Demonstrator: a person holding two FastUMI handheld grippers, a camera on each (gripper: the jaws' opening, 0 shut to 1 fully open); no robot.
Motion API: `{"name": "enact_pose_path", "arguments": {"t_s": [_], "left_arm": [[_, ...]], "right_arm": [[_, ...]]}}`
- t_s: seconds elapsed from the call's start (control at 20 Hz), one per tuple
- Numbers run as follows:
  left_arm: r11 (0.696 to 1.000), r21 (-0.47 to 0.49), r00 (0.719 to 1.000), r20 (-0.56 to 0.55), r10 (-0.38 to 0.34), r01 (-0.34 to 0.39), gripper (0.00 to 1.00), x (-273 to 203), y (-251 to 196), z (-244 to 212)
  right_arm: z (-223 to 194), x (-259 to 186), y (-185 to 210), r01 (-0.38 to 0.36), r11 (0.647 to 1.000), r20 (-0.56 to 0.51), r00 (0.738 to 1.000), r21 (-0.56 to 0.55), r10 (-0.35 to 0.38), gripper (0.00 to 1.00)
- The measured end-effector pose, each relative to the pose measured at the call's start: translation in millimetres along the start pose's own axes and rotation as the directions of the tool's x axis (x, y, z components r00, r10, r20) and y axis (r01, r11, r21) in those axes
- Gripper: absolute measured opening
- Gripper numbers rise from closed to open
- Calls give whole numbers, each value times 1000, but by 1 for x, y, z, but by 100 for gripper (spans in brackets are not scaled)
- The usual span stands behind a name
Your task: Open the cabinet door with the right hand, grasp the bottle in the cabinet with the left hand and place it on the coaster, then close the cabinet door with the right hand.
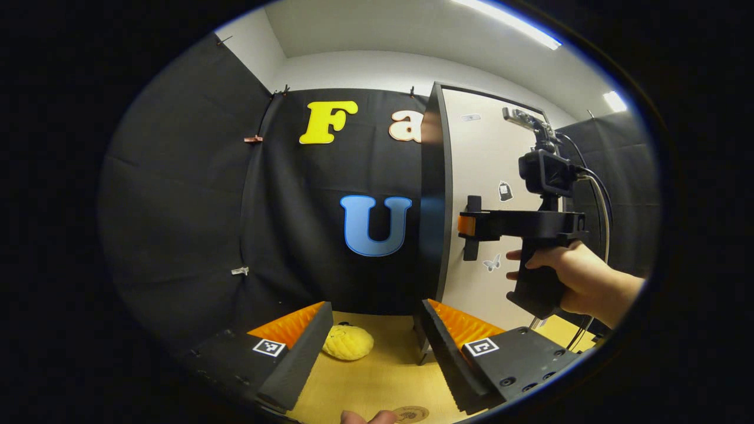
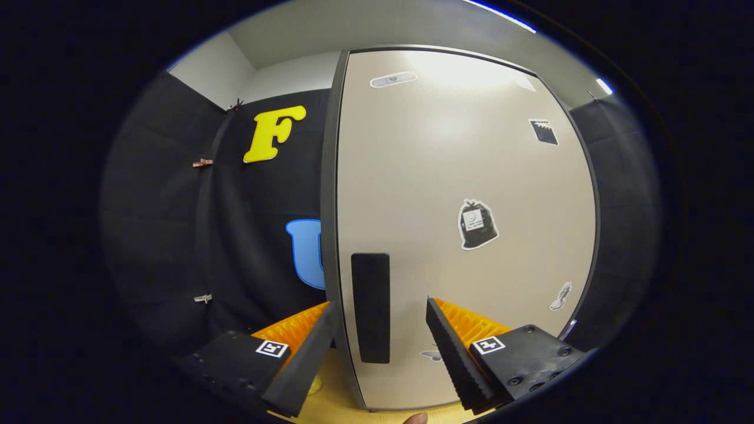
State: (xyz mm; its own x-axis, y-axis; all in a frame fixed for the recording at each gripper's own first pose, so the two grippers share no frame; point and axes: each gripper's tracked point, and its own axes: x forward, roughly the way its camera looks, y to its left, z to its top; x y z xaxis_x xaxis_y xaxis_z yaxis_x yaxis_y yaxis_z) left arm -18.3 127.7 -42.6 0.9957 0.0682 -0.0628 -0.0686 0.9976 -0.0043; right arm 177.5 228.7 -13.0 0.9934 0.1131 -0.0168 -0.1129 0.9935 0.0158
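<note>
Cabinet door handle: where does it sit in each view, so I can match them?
Left gripper view: the black handle is right of centre, near the cabinet door's left edge.
Right gripper view: the handle is low and central, near the door's left edge.
Shared landmark: the dark bag-shaped sticker on the door.

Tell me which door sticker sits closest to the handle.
The butterfly sticker, low on the door, just right of the handle's bottom end. The bag-shaped sticker sits higher and farther right; the others hug the door's edges.
</note>
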Motion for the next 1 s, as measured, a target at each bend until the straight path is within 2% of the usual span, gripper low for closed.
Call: {"name": "enact_pose_path", "arguments": {"t_s": [0.05, 0.15, 0.3, 0.4, 0.45, 0.5, 0.65, 1.0], "left_arm": [[1000, -3, 1000, 2, -1, 1, 95, 1, 2, 0], [1000, -11, 1000, 2, 5, -4, 95, 3, 6, -2], [999, -30, 1000, -17, 19, -19, 95, -4, 9, -12], [999, -32, 999, -22, 35, -36, 95, -12, 10, -13], [998, -30, 999, -24, 46, -47, 95, -17, 11, -14], [998, -28, 998, -24, 54, -55, 95, -21, 11, -13], [998, -30, 998, -18, 53, -53, 95, -28, 4, -7], [1000, 20, 1000, 19, 23, -24, 95, -44, -31, 6]], "right_arm": [[-3, 4, 2, -3, 1000, -4, 1000, -4, 3, 95], [-7, 13, 5, 2, 1000, -4, 1000, -7, -2, 78], [-15, 18, 5, 23, 999, -12, 1000, 26, -23, 44], [-15, 18, 1, 33, 999, -9, 999, 24, -33, 43], [-15, 22, 1, 25, 1000, -22, 999, 15, -25, 32], [-17, 18, 4, 12, 1000, -37, 999, 26, -11, 26], [-14, 3, 6, -38, 999, -36, 999, 21, 39, 23], [-7, -74, -5, -183, 982, -50, 981, 56, 186, 23]]}}
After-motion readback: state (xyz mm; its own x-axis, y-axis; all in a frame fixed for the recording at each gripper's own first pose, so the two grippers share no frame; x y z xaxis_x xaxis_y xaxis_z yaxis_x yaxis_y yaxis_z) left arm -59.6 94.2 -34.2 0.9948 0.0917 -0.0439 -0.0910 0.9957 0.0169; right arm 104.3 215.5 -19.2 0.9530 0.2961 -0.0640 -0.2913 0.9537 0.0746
